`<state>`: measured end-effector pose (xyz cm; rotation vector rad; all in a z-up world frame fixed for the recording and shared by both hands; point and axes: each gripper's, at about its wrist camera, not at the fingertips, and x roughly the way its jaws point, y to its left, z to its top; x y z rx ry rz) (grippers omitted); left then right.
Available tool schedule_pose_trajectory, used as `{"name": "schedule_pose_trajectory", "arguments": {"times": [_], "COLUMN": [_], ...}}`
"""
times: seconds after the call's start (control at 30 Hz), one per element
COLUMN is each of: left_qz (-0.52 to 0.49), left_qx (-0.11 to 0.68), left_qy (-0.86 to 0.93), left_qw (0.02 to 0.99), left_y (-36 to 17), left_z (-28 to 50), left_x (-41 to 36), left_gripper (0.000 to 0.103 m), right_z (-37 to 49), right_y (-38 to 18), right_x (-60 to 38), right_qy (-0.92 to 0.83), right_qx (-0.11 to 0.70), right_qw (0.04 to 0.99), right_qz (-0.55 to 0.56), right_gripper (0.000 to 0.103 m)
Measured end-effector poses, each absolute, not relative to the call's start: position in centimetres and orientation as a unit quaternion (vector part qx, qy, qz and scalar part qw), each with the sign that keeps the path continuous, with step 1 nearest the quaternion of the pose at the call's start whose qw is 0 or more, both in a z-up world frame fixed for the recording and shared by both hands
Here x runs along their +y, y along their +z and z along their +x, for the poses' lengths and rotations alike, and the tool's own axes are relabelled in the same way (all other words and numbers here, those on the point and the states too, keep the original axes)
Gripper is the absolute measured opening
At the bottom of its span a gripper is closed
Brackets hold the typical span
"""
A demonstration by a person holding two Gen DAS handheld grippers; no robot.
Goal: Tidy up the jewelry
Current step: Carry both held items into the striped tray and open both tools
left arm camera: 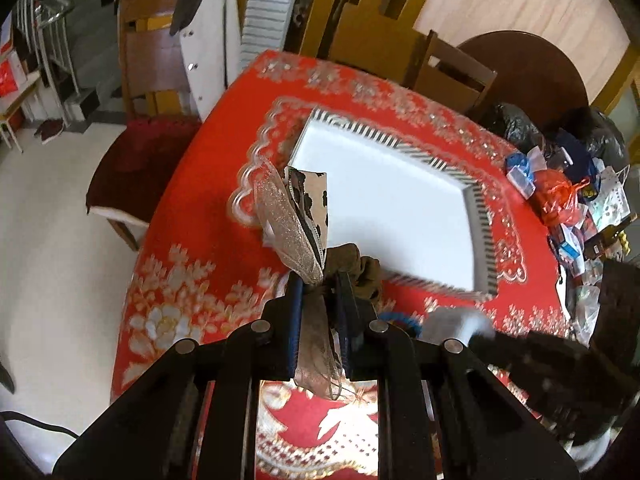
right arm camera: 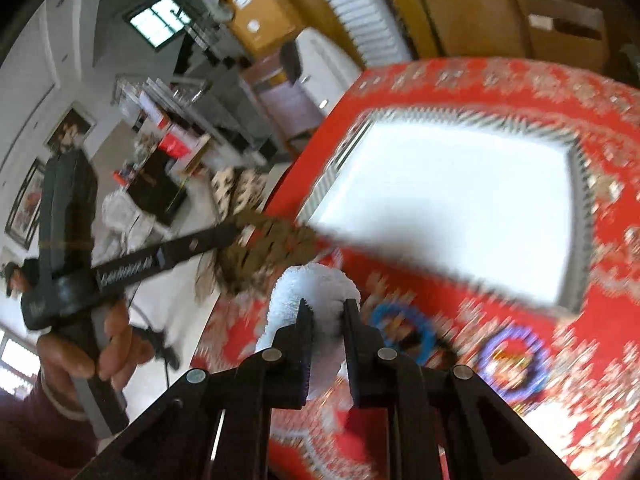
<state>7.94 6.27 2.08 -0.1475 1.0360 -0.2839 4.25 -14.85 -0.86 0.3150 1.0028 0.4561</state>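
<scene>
**Both grippers loaded, tray not yet filled**

Left gripper is clamped narrow on a ribbon hair bow: sheer silver ribbon w/ a leopard-print tail and an olive-brown scrunchie part, the loops sticking up past the fingertips and a loose end trailing back between the jaws. Right gripper is closed tight on a white fluffy scrunchie, which bulges out above and below the pads.

Where things sit, from the left wrist view: the white tray w/ black-and-white striped rim lies flat on the red floral tablecloth, at roughly 1 o'clock from the bow. Its floor looks bare; nothing seen inside yet. From the right wrist view, a blue coil hair tie and a purple coil hair tie lie on the cloth at approx 3–4 o'clock from the right fingertips, outside the tray, near its closest edge. That view is motion-blurred, so detail is rough.

Progress, my read: early stage. Two items are picked up and off the table, none deposited. Left to do: drop bow and white scrunchie into the tray, then fetch both coil ties. Clutter of bags at the table's far right edge at about 3 o'clock prob. isn't part of the job; can't tell.
</scene>
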Motion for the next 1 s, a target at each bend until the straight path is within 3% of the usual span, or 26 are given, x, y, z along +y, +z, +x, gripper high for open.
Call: {"name": "schedule_pose_trajectory", "arguments": {"times": [0.23,0.8,0.83,0.9,0.97,1.0], "left_qz": [-0.046,0.000,0.000,0.006,0.010,0.010], "left_qx": [0.482,0.560,0.561,0.565,0.563,0.560], "left_qy": [-0.136,-0.104,-0.104,-0.103,-0.107,-0.109], "left_qw": [0.864,0.822,0.821,0.819,0.819,0.821], "left_y": [2.3,-6.1,-6.3,-6.6,-6.5,-6.4], "left_z": [13.1,20.3,20.4,20.6,20.5,20.4], "left_x": [3.3,1.7,1.7,1.5,1.4,1.4], "left_gripper": [0.014,0.016,0.020,0.025,0.035,0.041], "right_z": [9.5,17.9,18.1,18.2,18.2,17.9], "right_y": [-0.8,-8.3,-8.3,-8.1,-7.9,-7.7], "right_x": [-17.3,-17.2,-17.4,-17.7,-17.8,-17.9], "right_qy": [0.150,0.094,0.093,0.091,0.089,0.088], "right_qx": [0.473,0.531,0.528,0.525,0.524,0.522], "right_qw": [0.852,0.815,0.817,0.818,0.819,0.820], "right_qz": [0.165,0.211,0.214,0.218,0.218,0.217], "right_gripper": [0.014,0.014,0.014,0.019,0.037,0.040]}}
